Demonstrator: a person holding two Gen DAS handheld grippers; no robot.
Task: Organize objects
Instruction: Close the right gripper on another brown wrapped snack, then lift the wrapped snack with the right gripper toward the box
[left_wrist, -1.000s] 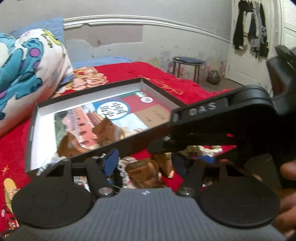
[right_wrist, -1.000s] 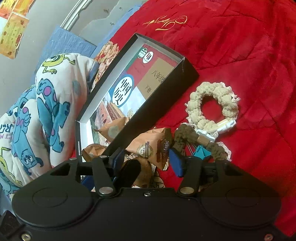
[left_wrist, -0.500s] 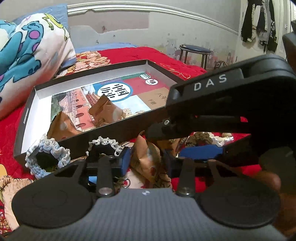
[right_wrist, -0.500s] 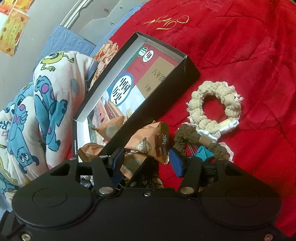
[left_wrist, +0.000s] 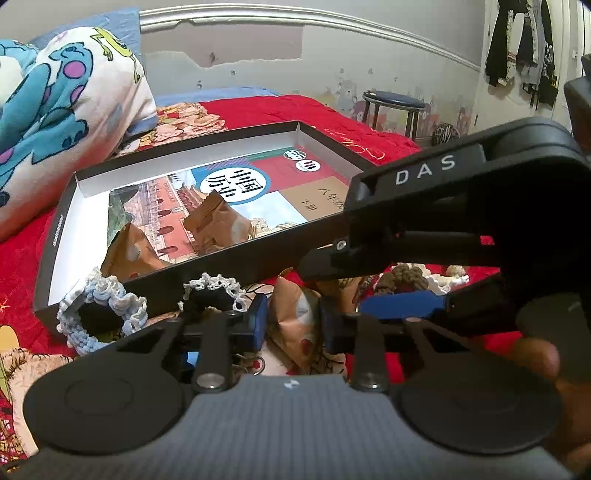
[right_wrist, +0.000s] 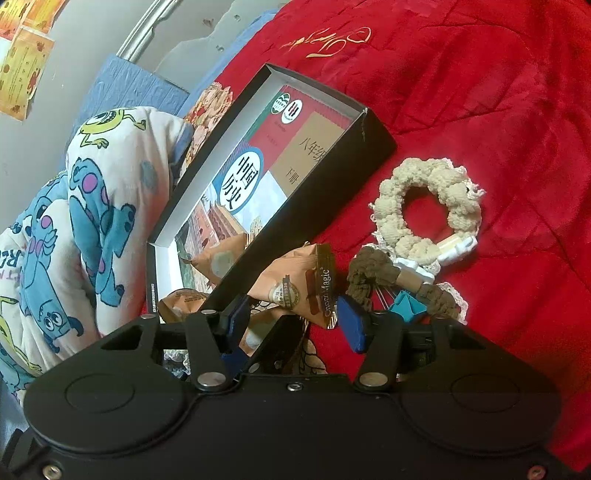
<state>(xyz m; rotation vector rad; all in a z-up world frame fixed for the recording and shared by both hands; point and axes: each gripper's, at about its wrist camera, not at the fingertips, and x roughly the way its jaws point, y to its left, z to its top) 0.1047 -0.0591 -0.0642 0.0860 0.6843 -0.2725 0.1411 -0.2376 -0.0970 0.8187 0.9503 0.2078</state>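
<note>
**Lift each snack packet clear of the box wall**

Your left gripper (left_wrist: 291, 325) has just been closing and now pinches a tan snack packet (left_wrist: 295, 314) just outside the near wall of the black box (left_wrist: 236, 262). Your right gripper (right_wrist: 291, 317) pinches another packet (right_wrist: 295, 284) beside that wall. Raise both above the rim before releasing inside, beside the two packets already there.

A book (right_wrist: 255, 177) and two snack packets (left_wrist: 218, 221) lie in the box (left_wrist: 236, 258) (scrunchies (right_wrist: 428, 210) lie outside, beside its wall).
</note>
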